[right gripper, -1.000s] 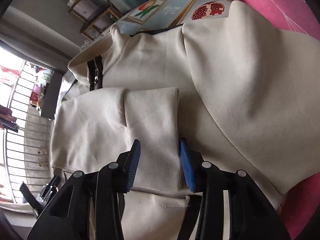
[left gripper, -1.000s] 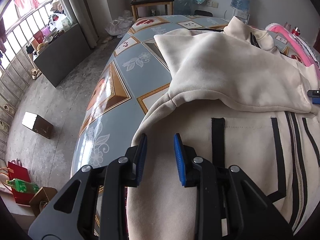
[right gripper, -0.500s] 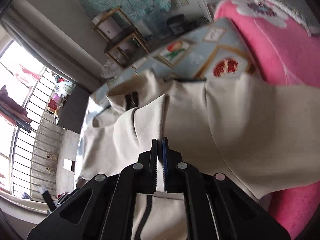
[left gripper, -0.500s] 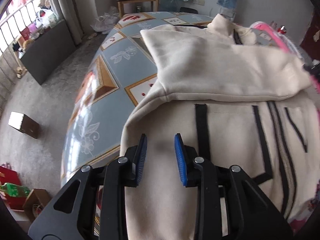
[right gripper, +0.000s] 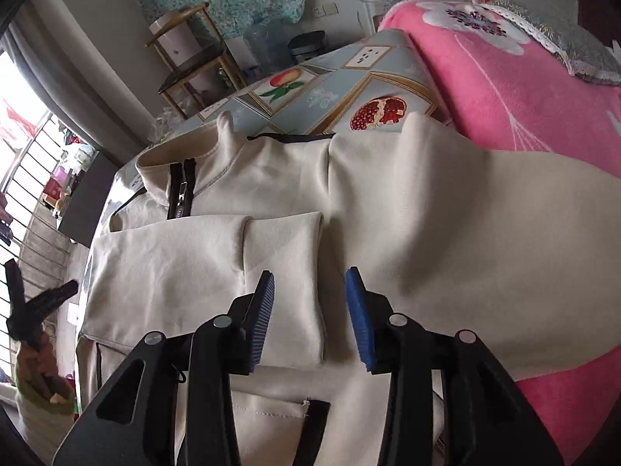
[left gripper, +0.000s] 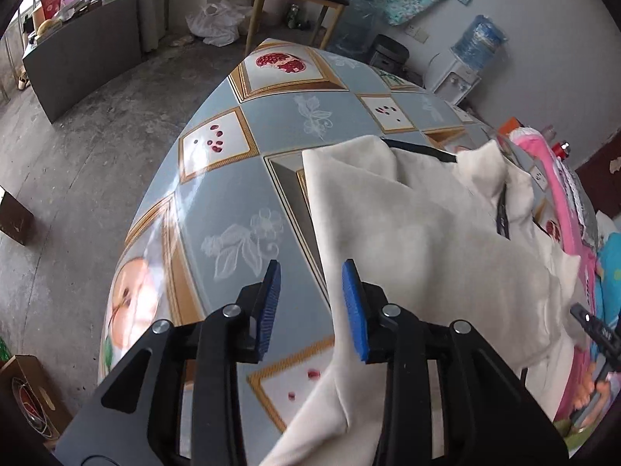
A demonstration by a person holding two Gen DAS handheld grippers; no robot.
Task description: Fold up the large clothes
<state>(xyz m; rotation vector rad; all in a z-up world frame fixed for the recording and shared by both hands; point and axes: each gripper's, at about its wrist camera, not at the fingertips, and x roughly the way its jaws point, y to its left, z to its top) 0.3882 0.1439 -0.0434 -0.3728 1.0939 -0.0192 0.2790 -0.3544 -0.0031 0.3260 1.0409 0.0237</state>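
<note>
Spread across the patterned surface: cream jacket (sleeve folded over the front), under left tongs and right tongs, both opening, grasping nothing.

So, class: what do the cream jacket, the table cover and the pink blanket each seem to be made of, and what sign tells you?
Jacket: a soft, matte knit, likely cotton fleece; it folds thickly without shine. Table cover: probably glossy plastic or oilcloth; window light glares off its printed fruit pattern. Blanket: plush fleece, judging by its fuzzy, dull surface.
</note>
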